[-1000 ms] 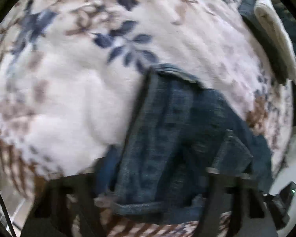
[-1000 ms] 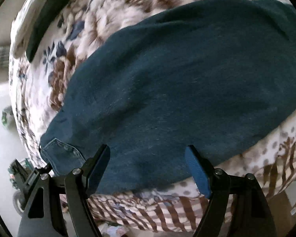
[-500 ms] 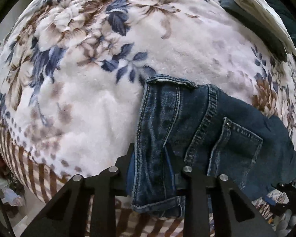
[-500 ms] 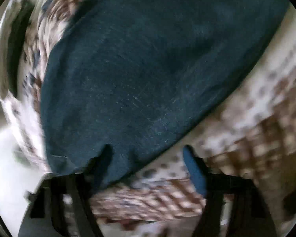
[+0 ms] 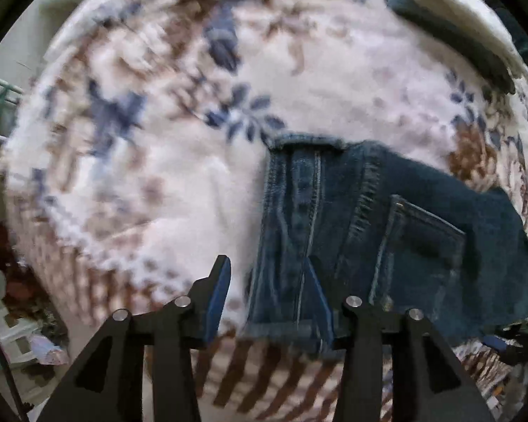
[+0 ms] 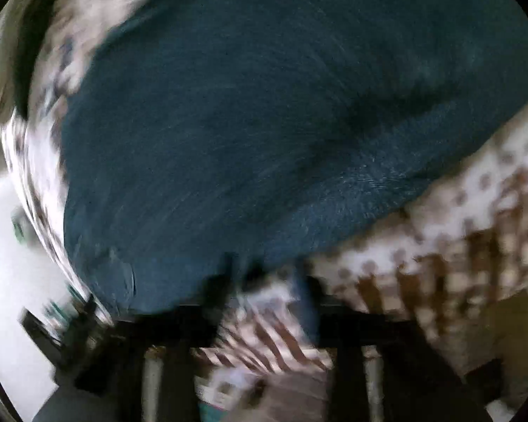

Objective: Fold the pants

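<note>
Left wrist view: floral blanket (image 5: 165,176) over bed, dark denim pants (image 5: 387,232) lying flat near its striped edge, folded cream cloth (image 5: 457,17) far corner, left gripper (image 5: 267,277) jaws opening over waistband, unclamped, right gripper (image 6: 264,274) blurred, jaws opening at pants' edge.

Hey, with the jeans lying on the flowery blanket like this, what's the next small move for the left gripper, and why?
Probably bring the left gripper back down and close on the jeans' waistband edge. Its jaws are opening, the denim lies flat on the blanket partly between the fingers, and nothing is gripped, so no fold can start.
</note>
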`<state>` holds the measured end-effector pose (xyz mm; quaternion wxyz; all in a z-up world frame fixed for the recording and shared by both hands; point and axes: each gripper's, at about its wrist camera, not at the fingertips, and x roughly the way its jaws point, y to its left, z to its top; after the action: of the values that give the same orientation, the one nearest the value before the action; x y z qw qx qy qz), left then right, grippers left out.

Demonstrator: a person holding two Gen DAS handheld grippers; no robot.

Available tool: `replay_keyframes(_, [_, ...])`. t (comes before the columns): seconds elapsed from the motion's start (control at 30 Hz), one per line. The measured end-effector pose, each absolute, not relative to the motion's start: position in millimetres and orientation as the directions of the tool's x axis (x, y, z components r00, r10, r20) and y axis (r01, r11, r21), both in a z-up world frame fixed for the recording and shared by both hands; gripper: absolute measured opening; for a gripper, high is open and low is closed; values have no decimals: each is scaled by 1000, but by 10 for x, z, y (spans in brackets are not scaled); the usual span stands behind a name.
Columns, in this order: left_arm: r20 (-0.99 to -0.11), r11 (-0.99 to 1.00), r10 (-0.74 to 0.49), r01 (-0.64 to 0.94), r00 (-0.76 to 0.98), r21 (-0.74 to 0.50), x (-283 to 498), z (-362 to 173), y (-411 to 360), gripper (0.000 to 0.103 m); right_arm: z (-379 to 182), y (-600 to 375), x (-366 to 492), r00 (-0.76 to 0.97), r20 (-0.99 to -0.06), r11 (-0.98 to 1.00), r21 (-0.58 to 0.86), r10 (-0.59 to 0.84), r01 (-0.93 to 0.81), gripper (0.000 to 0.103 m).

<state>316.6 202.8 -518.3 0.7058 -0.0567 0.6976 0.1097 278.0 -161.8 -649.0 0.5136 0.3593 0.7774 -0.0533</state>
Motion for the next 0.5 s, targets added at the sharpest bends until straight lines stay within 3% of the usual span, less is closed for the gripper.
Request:
replay_keyframes(0.03, [-994,969,105,-227,19,98,3150,-5061,1988,50,-6362,-1596,2826,-223,-842,766,295,491,572,78])
replay_keyframes(0.07, [-991,966,123,-232,42,110,3141,-4906,1936,57,-6187,-1560,2928,-228,-845,798,317,483,512,77])
replay_keyframes(0.1, [-991,965,121,-243,61,103,3156,-4814,1895,73,-6075,-1537,3030,-231,-844,816,340,485,468,77])
replay_keyframes(0.13, [-990,962,115,-257,82,90,3163,-4726,1859,81,-5997,-1466,3158,-239,-841,830,358,486,427,77])
replay_keyframes(0.2, [-991,960,71,-277,116,36,3335,-4611,1728,81,-5878,-1361,3524,-225,-842,850,405,490,336,77])
replay_keyframes(0.33, [-996,972,-7,-235,84,-27,3822,-4884,1330,81,-5944,-1095,4387,-193,-882,902,417,431,110,77])
replay_keyframes(0.5, [-999,991,-41,-131,-22,-37,4285,-5327,831,81,-6375,-707,5158,-312,-877,902,417,365,-116,77])
